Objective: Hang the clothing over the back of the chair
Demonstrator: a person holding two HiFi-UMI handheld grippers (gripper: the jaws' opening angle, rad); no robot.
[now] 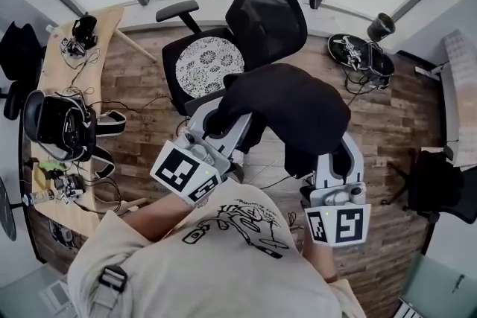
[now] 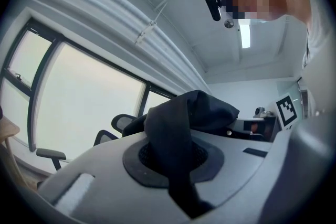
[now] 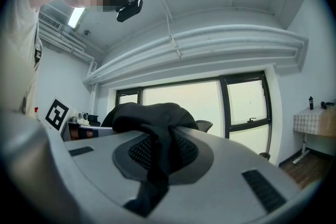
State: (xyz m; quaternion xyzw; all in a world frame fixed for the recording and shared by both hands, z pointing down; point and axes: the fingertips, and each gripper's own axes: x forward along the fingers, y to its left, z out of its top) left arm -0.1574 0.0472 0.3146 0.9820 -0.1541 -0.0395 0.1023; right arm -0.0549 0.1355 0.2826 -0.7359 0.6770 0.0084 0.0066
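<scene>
Hanging is not yet done: the black mesh chair (image 1: 264, 18) stands bare-backed. The dark clothing (image 1: 298, 112) hangs bunched in the air just short of it, with folds clamped in the left gripper (image 1: 218, 123) and the right gripper (image 1: 340, 156). Below is wood-plank floor (image 1: 141, 86), with a cluttered desk (image 1: 52, 63) at left and shoes (image 1: 358, 56) near the windows.

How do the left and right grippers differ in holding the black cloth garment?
Left gripper pinches the left edge of the black cloth garment, nearer the black mesh chair; right gripper pinches its lower right edge. In the head view, left gripper slants; right gripper points straight up. Both are shut on it.
</scene>
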